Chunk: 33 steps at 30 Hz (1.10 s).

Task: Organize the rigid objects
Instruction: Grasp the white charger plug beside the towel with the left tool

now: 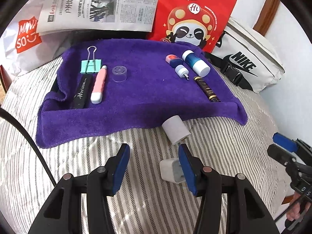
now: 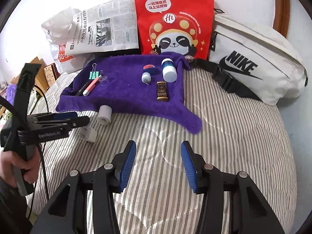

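A purple towel (image 1: pixel 140 101) on the striped bed holds a green binder clip (image 1: pixel 91 65), a pink pen-shaped tool (image 1: pixel 99 84), a clear cap (image 1: pixel 119 74), a black strip (image 1: pixel 82 92), a small blue-and-white piece (image 1: pixel 178 66), a blue glue stick (image 1: pixel 196 63) and a dark tube (image 1: pixel 206 88). One white charger (image 1: pixel 175 129) lies at the towel's front edge. A second white plug (image 1: pixel 170 170) rests on the bedcover just inside my left gripper's (image 1: pixel 154 167) right finger; the pads do not press it and the jaws are open. Over bare bedcover, my right gripper (image 2: pixel 159 165) is open and holds nothing.
A newspaper (image 1: pixel 99 5), a red panda bag (image 1: pixel 192 13), a white Nike bag (image 1: pixel 247 58) and a white Miniso bag (image 1: pixel 23 37) stand behind the towel. A black cable (image 1: pixel 29 138) crosses at the left. Striped bedcover (image 2: pixel 234 136) stretches to the right of the towel.
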Each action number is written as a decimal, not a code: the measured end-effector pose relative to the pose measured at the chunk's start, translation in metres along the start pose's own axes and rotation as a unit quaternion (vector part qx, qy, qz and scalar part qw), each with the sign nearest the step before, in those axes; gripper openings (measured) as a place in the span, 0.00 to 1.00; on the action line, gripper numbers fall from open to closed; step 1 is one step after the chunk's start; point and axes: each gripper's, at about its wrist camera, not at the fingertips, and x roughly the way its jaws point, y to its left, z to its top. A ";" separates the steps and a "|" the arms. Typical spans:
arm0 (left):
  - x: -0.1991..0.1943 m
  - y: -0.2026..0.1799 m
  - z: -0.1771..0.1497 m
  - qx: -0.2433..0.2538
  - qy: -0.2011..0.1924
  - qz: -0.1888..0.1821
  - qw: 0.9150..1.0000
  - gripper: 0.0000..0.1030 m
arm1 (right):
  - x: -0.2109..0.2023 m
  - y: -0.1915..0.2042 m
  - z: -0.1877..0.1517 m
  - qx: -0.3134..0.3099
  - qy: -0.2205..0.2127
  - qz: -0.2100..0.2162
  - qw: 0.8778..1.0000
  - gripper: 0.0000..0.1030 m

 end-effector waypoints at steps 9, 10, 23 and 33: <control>-0.020 0.001 -0.011 -0.006 -0.006 -0.022 1.000 0.48 | 0.004 -0.003 -0.011 0.009 0.003 0.010 1.000 0.47; -0.019 0.000 -0.012 -0.004 -0.004 -0.025 1.000 0.48 | 0.005 -0.003 -0.012 0.010 0.003 0.011 1.000 0.47; 0.020 -0.028 -0.018 0.042 0.025 0.019 0.999 0.48 | 0.019 -0.012 -0.023 0.011 0.024 0.002 1.000 0.47; 0.024 -0.029 -0.020 0.074 0.020 0.045 0.996 0.37 | 0.028 -0.017 -0.027 0.018 0.031 0.007 0.999 0.47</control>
